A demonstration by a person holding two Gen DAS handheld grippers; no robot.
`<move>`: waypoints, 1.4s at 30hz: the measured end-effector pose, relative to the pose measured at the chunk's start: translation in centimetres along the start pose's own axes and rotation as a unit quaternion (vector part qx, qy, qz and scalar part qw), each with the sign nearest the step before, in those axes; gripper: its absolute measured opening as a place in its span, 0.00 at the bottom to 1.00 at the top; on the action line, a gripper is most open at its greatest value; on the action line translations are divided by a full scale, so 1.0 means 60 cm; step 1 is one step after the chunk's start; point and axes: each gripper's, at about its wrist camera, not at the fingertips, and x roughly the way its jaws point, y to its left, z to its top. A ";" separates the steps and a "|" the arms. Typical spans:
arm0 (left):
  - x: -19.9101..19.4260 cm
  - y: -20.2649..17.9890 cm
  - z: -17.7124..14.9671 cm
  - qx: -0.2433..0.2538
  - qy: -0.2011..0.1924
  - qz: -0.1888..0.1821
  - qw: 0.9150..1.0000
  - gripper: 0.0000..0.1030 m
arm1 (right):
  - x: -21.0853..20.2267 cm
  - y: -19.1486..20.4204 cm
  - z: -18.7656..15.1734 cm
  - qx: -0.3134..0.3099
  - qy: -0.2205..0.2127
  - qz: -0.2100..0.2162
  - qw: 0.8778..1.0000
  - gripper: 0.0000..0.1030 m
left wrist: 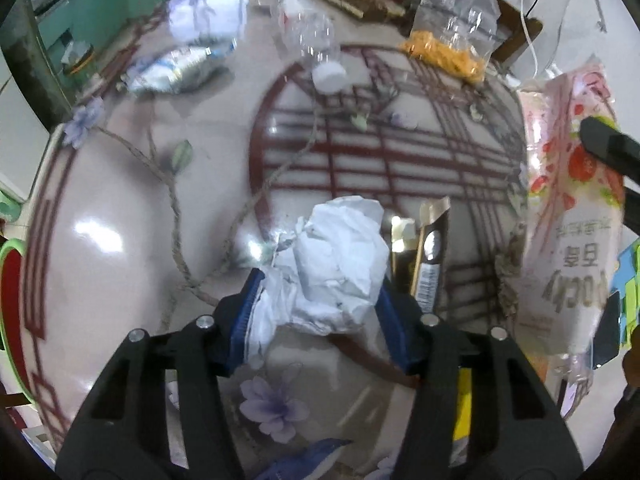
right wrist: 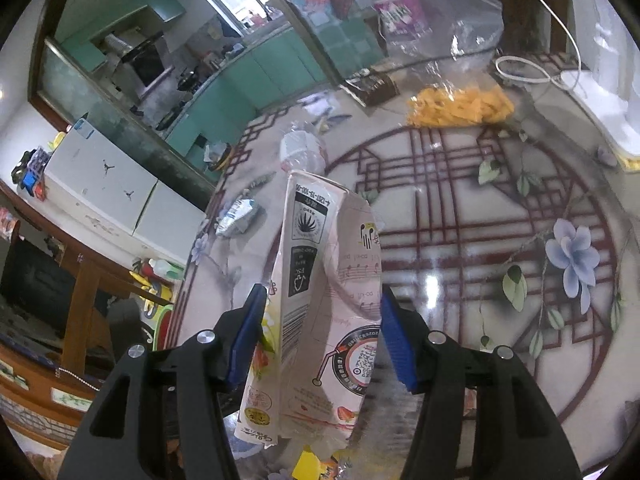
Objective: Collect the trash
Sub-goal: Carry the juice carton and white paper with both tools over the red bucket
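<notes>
With the left tongs (left wrist: 320,292) pinching the crumpled paper (left wrist: 336,264) just beside the dark sachet (left wrist: 430,256) on the desk (left wrist: 120,208), lift straight up, while the right tongs (right wrist: 322,336) grip the pink carton (right wrist: 320,300).

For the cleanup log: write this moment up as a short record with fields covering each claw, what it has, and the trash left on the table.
left claw: closed on a crumpled white paper wad, low over the table
right claw: grips a pink snack box, lifted off the table
trash on the table: clear plastic bottle, crushed blue-white wrapper, dark sachet beside the wad
also there: clear bag of orange snacks
</notes>
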 end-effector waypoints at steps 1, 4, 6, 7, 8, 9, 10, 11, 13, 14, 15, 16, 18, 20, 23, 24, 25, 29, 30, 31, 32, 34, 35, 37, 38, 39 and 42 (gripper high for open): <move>-0.009 -0.002 0.000 -0.001 -0.006 0.001 1.000 0.51 | -0.001 0.003 0.001 -0.002 -0.003 0.000 1.000 0.53; -0.050 -0.003 -0.002 -0.004 -0.030 0.004 1.000 0.51 | -0.010 0.018 0.001 -0.005 -0.013 0.003 1.000 0.53; -0.075 -0.006 -0.005 -0.002 -0.047 0.005 0.999 0.51 | -0.016 0.028 0.000 -0.012 -0.018 0.004 1.000 0.53; -0.085 -0.007 -0.006 -0.001 -0.053 0.007 0.999 0.51 | -0.019 0.033 -0.001 -0.017 -0.021 0.003 1.000 0.53; -0.097 -0.005 -0.005 0.001 -0.060 0.010 0.998 0.51 | -0.021 0.039 -0.002 -0.024 -0.023 0.001 0.999 0.53; -0.110 -0.007 -0.006 0.002 -0.068 0.013 0.998 0.51 | -0.022 0.044 -0.004 -0.031 -0.024 -0.003 0.999 0.53; -0.117 -0.009 -0.007 0.003 -0.073 0.014 0.997 0.51 | -0.021 0.049 -0.006 -0.034 -0.022 -0.003 0.999 0.53; -0.129 -0.009 -0.009 0.003 -0.079 0.016 0.997 0.51 | -0.020 0.051 -0.009 -0.035 -0.019 -0.002 0.999 0.53; -0.149 -0.011 -0.012 0.005 -0.092 0.020 0.996 0.51 | -0.019 0.056 -0.016 -0.038 -0.016 -0.001 0.999 0.53; -0.161 -0.013 -0.016 0.007 -0.100 0.023 0.995 0.51 | -0.020 0.059 -0.019 -0.040 -0.015 0.000 0.999 0.53; -0.171 -0.014 -0.019 0.009 -0.106 0.027 0.994 0.51 | -0.020 0.061 -0.022 -0.042 -0.013 0.000 0.999 0.53; -0.179 -0.013 -0.022 0.010 -0.111 0.029 0.993 0.51 | -0.020 0.063 -0.025 -0.044 -0.011 0.001 0.999 0.53; -0.197 -0.007 -0.029 0.009 -0.122 0.034 0.992 0.51 | -0.019 0.070 -0.033 -0.050 -0.007 0.001 0.999 0.53; -0.209 -0.001 -0.036 0.003 -0.128 0.036 0.991 0.51 | -0.021 0.078 -0.040 -0.053 -0.004 0.002 0.999 0.53; -0.225 0.012 -0.047 -0.007 -0.135 0.041 0.990 0.51 | -0.023 0.091 -0.049 -0.060 -0.003 0.006 0.998 0.53; -0.228 0.015 -0.049 -0.009 -0.136 0.043 0.990 0.51 | -0.023 0.096 -0.051 -0.062 -0.003 0.007 0.998 0.53; -0.232 0.019 -0.052 -0.013 -0.138 0.045 0.989 0.51 | -0.023 0.099 -0.053 -0.065 -0.003 0.009 0.998 0.53; -0.246 0.033 -0.061 -0.021 -0.143 0.049 0.988 0.51 | -0.023 0.117 -0.059 -0.072 -0.002 0.016 0.997 0.53; -0.249 0.035 -0.063 -0.022 -0.144 0.050 0.988 0.51 | -0.024 0.122 -0.059 -0.074 -0.003 0.017 0.997 0.53; -0.252 0.038 -0.064 -0.024 -0.147 0.051 0.988 0.51 | -0.024 0.125 -0.060 -0.075 -0.003 0.018 0.997 0.53; -0.256 0.040 -0.066 -0.026 -0.149 0.051 0.987 0.52 | -0.025 0.130 -0.061 -0.077 -0.004 0.019 0.997 0.53; -0.266 0.048 -0.071 -0.029 -0.155 0.052 0.986 0.51 | -0.027 0.141 -0.063 -0.082 -0.006 0.021 0.996 0.53; -0.270 0.051 -0.072 -0.030 -0.157 0.052 0.986 0.51 | -0.028 0.147 -0.064 -0.084 -0.007 0.021 0.996 0.53; -0.278 0.059 -0.075 -0.030 -0.161 0.054 0.985 0.52 | -0.030 0.156 -0.065 -0.088 -0.009 0.022 0.996 0.53; -0.280 0.062 -0.077 -0.030 -0.161 0.055 0.985 0.52 | -0.031 0.161 -0.066 -0.090 -0.011 0.023 0.996 0.53; -0.282 0.065 -0.078 -0.029 -0.161 0.055 0.985 0.51 | -0.032 0.165 -0.067 -0.091 -0.012 0.024 0.995 0.53; -0.286 0.071 -0.080 -0.029 -0.162 0.055 0.985 0.52 | -0.032 0.178 -0.071 -0.092 -0.014 0.026 0.995 0.53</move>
